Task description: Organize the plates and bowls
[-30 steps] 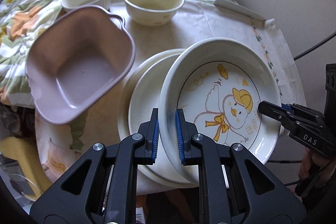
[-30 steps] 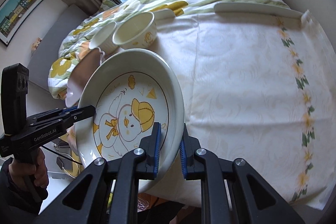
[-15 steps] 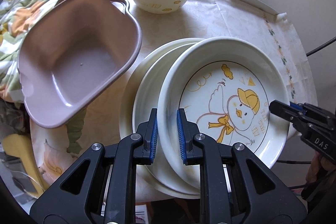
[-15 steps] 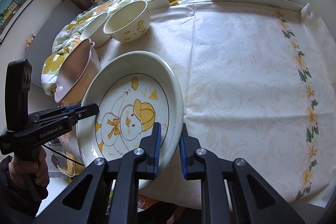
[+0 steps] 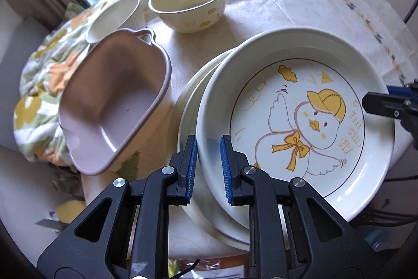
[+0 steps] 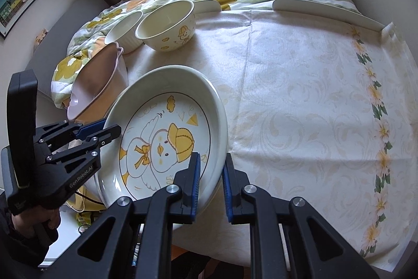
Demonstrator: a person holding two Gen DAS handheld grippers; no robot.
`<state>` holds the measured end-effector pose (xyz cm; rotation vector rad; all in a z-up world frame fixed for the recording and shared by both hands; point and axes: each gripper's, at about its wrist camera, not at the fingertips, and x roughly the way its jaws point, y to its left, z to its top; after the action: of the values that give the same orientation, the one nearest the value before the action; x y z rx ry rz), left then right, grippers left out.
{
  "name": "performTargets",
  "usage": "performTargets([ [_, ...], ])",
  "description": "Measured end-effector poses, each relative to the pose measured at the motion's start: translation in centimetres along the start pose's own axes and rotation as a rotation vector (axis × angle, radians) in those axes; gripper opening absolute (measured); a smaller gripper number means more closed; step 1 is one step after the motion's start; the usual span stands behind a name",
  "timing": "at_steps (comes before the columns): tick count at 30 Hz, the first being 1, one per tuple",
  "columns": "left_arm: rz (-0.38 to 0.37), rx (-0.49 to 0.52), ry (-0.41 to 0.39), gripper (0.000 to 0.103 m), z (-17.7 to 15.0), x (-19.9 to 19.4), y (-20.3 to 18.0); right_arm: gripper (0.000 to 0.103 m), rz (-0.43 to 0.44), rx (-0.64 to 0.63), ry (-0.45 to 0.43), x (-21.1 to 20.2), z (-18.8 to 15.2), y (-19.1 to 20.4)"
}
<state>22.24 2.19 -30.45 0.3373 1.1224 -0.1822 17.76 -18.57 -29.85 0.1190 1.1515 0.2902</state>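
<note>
A white plate with a yellow-capped duck print (image 5: 300,122) is held at both sides. My left gripper (image 5: 209,169) is shut on its near-left rim, and my right gripper (image 6: 211,184) is shut on the opposite rim. The duck plate (image 6: 162,137) lies tilted over a stack of plain white plates (image 5: 188,106), partly covering them. In the right wrist view the left gripper (image 6: 109,131) shows at the plate's left edge. In the left wrist view the right gripper (image 5: 376,98) shows at its right edge.
A pink square dish (image 5: 112,96) leans tilted at the table's left edge. Behind it stand a cream duck-print bowl (image 5: 188,4) and a ribbed white bowl (image 5: 112,15). A floral blanket (image 5: 44,85) lies to the left and behind. The tablecloth (image 6: 300,96) stretches to the right.
The duck plate has come down and toward the stack of white plates. The left gripper has rolled and shifted, so its view now takes in the window. The right gripper has barely moved.
</note>
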Motion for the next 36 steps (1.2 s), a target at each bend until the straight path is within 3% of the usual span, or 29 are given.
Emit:
performTargets([
  [22, 0.164, 0.117, -0.014, 0.016, -0.5, -0.6, -1.5, 0.015, -0.069, -0.093, 0.018, 1.4, 0.7, 1.4],
  [36, 0.112, 0.052, -0.030, 0.016, 0.2, -2.4, 0.0, 0.015, -0.044, -0.083, -0.020, 0.5, 1.1, 1.3],
])
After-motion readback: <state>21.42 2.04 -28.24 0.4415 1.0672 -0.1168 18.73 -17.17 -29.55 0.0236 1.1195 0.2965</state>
